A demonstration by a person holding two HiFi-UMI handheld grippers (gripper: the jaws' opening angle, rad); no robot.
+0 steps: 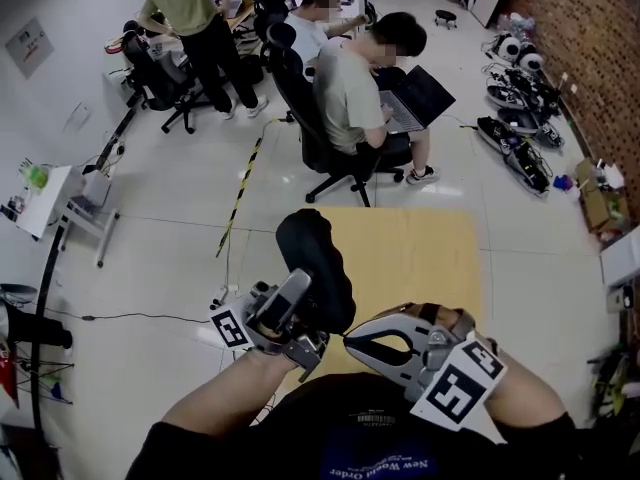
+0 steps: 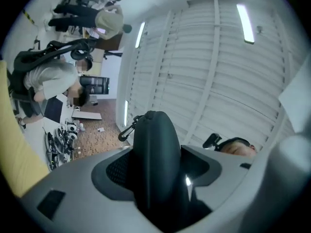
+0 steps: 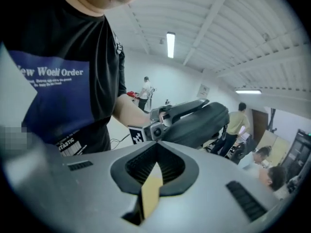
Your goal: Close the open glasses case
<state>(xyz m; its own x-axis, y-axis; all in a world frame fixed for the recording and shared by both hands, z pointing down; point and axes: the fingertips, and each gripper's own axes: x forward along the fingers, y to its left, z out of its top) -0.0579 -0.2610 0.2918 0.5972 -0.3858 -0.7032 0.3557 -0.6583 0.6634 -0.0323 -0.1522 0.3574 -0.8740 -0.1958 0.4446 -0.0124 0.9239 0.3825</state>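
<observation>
The black glasses case (image 1: 318, 263) is lifted above the yellow table (image 1: 425, 258), and my left gripper (image 1: 303, 290) is shut on its lower part. In the left gripper view the case (image 2: 156, 159) stands upright between the jaws against the ceiling, with a small clip at its top. Its halves look closed together. My right gripper (image 1: 350, 340) is shut with nothing in it, just right of the case and pointing at it. In the right gripper view its tips (image 3: 156, 148) meet, and the case (image 3: 201, 123) lies ahead under a left finger (image 3: 190, 107).
Beyond the table a person sits on a black office chair (image 1: 305, 133) with a laptop; others are further back. Gear lies on the floor along the brick wall (image 1: 590, 48) at right. A cable and striped tape (image 1: 240, 193) run across the floor at left.
</observation>
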